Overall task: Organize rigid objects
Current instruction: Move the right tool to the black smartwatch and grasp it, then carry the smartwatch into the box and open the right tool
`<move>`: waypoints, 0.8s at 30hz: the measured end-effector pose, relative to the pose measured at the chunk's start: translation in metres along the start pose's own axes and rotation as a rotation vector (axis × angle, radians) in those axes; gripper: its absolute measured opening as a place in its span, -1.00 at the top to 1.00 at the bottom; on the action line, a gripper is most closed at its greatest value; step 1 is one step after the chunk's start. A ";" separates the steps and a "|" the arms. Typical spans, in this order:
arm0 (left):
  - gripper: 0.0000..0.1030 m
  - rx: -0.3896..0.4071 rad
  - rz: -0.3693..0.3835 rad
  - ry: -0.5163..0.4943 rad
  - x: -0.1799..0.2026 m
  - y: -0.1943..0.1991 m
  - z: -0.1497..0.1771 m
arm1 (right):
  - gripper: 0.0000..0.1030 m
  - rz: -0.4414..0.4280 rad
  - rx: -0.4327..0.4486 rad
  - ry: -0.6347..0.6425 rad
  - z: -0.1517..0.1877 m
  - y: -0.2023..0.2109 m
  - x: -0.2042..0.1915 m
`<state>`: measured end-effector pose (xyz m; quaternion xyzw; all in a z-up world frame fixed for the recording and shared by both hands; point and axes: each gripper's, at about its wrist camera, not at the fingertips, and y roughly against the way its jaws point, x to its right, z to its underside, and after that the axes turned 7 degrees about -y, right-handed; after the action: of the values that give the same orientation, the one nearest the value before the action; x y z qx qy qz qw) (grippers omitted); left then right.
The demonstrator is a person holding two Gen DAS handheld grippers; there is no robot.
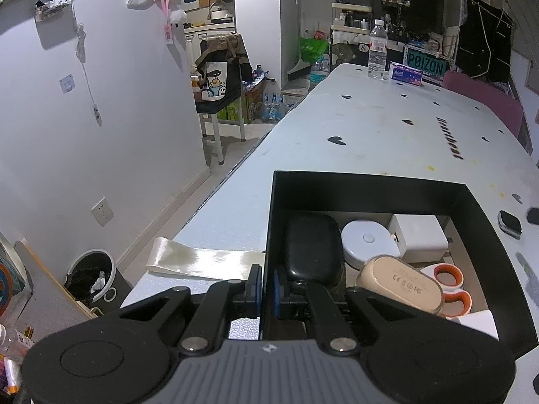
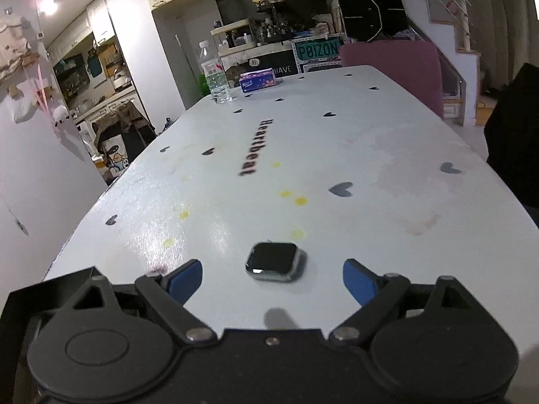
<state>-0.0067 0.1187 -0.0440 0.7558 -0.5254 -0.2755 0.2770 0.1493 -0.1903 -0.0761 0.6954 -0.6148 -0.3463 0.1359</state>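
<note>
My left gripper point(image 1: 267, 291) is shut on the left wall of an open black box point(image 1: 370, 187), one blue pad outside and one inside. The box holds a black case point(image 1: 311, 245), a round white device point(image 1: 365, 240), a white cube charger point(image 1: 419, 237), a beige case point(image 1: 401, 284) and orange-handled scissors point(image 1: 449, 286). A strapless smartwatch point(image 2: 274, 262) lies flat on the white table, also seen right of the box as the watch point(image 1: 509, 223). My right gripper point(image 2: 273, 277) is open just before the watch, with a blue pad on either side and neither touching it.
A corner of the black box point(image 2: 50, 282) shows at the lower left. At the table's far end stand a water bottle point(image 2: 215, 74) and a tissue pack point(image 2: 257, 80). A glossy cream strip point(image 1: 202, 262) lies left of the box. A pink chair point(image 2: 390, 64) and a floor bin point(image 1: 91, 274) flank the table.
</note>
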 end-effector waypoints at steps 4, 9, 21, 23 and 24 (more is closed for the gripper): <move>0.87 -0.001 0.002 0.008 0.000 0.000 0.001 | -0.75 0.031 -0.021 0.028 0.002 -0.021 -0.017; 0.87 -0.001 0.009 0.023 -0.003 0.001 0.000 | -0.64 0.129 -0.037 0.025 0.006 -0.043 -0.027; 0.87 0.001 0.012 0.027 -0.003 0.001 0.000 | 0.05 0.147 -0.021 0.139 0.017 -0.033 -0.024; 0.87 0.002 0.013 0.028 -0.004 0.001 0.000 | 0.05 0.143 -0.023 0.147 0.020 -0.028 -0.023; 0.87 0.002 0.012 0.026 -0.004 0.001 0.000 | 0.05 0.140 -0.023 0.150 0.020 -0.026 -0.023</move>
<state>-0.0084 0.1217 -0.0424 0.7564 -0.5267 -0.2634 0.2848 0.1557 -0.1581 -0.0991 0.6732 -0.6459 -0.2898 0.2134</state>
